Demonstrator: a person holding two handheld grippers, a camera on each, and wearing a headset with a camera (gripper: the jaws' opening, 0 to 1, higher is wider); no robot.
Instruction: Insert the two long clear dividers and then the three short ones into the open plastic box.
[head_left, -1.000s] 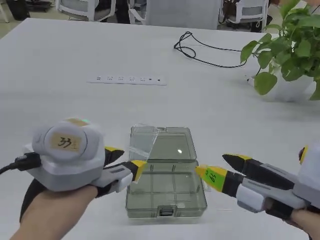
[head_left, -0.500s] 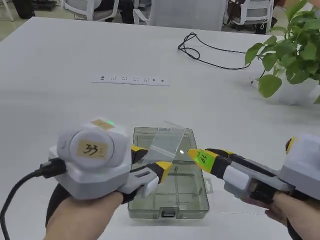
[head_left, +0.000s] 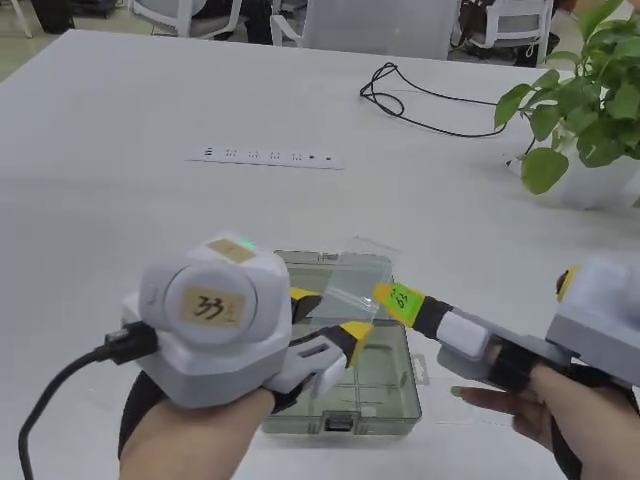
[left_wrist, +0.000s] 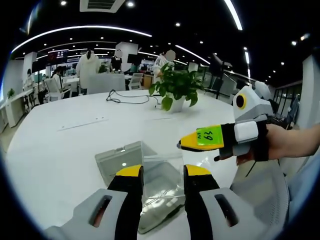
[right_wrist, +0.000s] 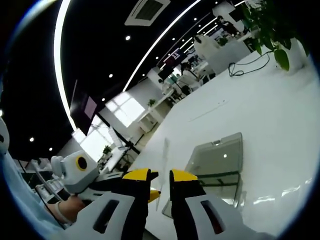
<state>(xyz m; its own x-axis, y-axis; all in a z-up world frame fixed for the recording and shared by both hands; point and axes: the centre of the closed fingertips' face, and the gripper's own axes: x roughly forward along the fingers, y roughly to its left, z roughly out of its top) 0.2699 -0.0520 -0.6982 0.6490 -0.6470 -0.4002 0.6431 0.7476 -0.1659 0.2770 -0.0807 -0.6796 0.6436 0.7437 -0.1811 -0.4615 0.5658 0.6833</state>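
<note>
Head view, nearest first: at 7 o'clock a hand grips the left tool (head_left: 328, 314), its yellow-tipped jaws pointing toward 2 o'clock. The jaws are clamped on a clear divider (head_left: 348, 288), which is held tilted in the air above the box (head_left: 385, 402). The box sits open on the white bench (head_left: 150, 200) at 6 o'clock, with its lid (head_left: 310, 268) lying back behind it and grid walls visible inside.

From 4 o'clock a second hand brings in the right tool (head_left: 400, 298). Its tip, with a green label, is touching the divider's right edge.

In the left gripper view, the left tool (left_wrist: 164, 172) has the divider (left_wrist: 161, 182) spanning the gap between its jaws, and the right tool (left_wrist: 192, 142) is just beyond, at 2 o'clock.

In the right gripper view, the right tool (right_wrist: 160, 176) has its jaws close together, one on each side of the divider (right_wrist: 164, 152), which is seen edge-on. Whether they pinch it cannot be told.

Farther back on the bench lie a white power strip (head_left: 265, 155) at 11 o'clock, a looped black cable (head_left: 415, 100) at 1 o'clock, and a leafy potted plant (head_left: 585, 100) at 2 o'clock.
</note>
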